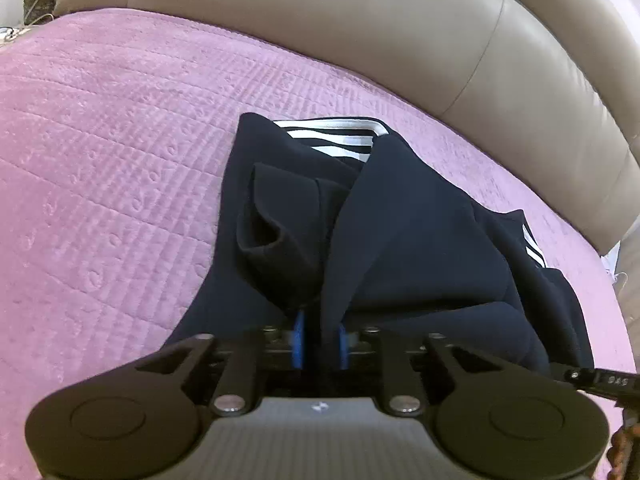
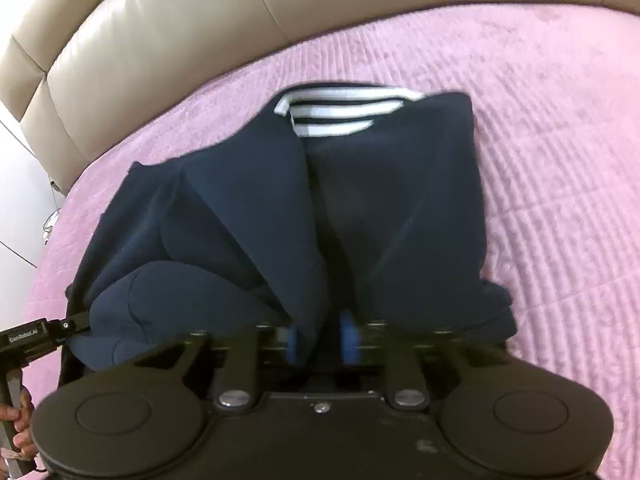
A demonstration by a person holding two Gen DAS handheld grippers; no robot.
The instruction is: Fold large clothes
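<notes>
Navy cloth fills the middle of the left wrist view: a dark jacket with a white-striped collar lies bunched on a pink quilted cover, a beige leather cushion curving behind it. The left gripper points down at the near hem, its blue pads set narrowly apart with a fold of the navy fabric pinched between them.

From the right wrist view, the same jacket spreads over the cover, striped collar at the far end. The right gripper has its blue pads a little wider, a ridge of cloth clamped between them. At the left edge, a hand grips the other tool's handle.
</notes>
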